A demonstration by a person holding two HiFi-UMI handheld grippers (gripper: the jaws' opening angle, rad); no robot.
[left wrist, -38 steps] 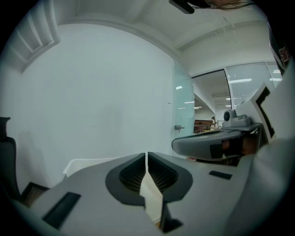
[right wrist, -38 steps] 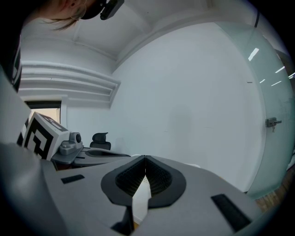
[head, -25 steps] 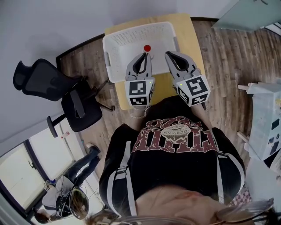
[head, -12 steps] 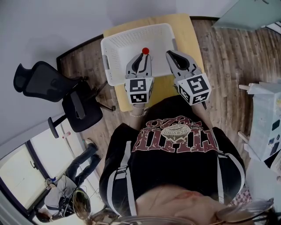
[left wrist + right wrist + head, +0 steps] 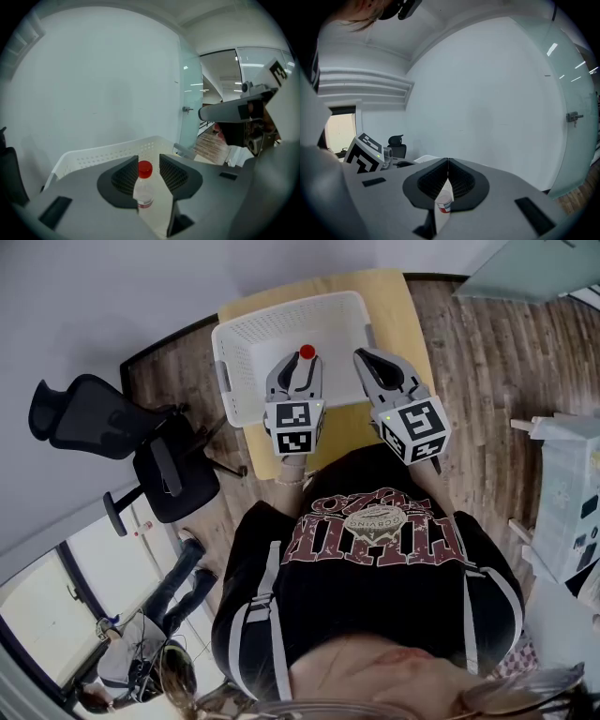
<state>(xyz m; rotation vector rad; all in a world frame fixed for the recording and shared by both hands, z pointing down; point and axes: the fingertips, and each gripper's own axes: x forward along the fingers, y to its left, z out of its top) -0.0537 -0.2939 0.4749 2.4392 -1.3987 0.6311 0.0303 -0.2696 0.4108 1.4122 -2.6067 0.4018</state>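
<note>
A clear bottle point(image 5: 143, 190) with a red cap point(image 5: 306, 351) stands upright in a white perforated basket point(image 5: 281, 320) on a wooden table point(image 5: 398, 306). My left gripper point(image 5: 148, 159) is open, its jaws on either side of the bottle's cap and neck, with a gap on the right side. In the head view the left gripper point(image 5: 302, 360) reaches over the basket's near wall. My right gripper point(image 5: 362, 354) hovers by the basket's near right corner. Its jaws point(image 5: 448, 160) are shut tip to tip, nothing held; part of a labelled bottle point(image 5: 445, 205) shows below them.
A black office chair point(image 5: 98, 418) stands left of the table. A white wall point(image 5: 93, 84) rises just behind the basket point(image 5: 93, 153), with a glass door point(image 5: 190, 98) to its right. Wooden floor point(image 5: 487, 352) lies to the right. Another person point(image 5: 141, 652) is at lower left.
The left gripper's jaws, shut before, now stand open, tilted down and moved forward around the bottle's cap. The right gripper stays shut and has barely moved.
</note>
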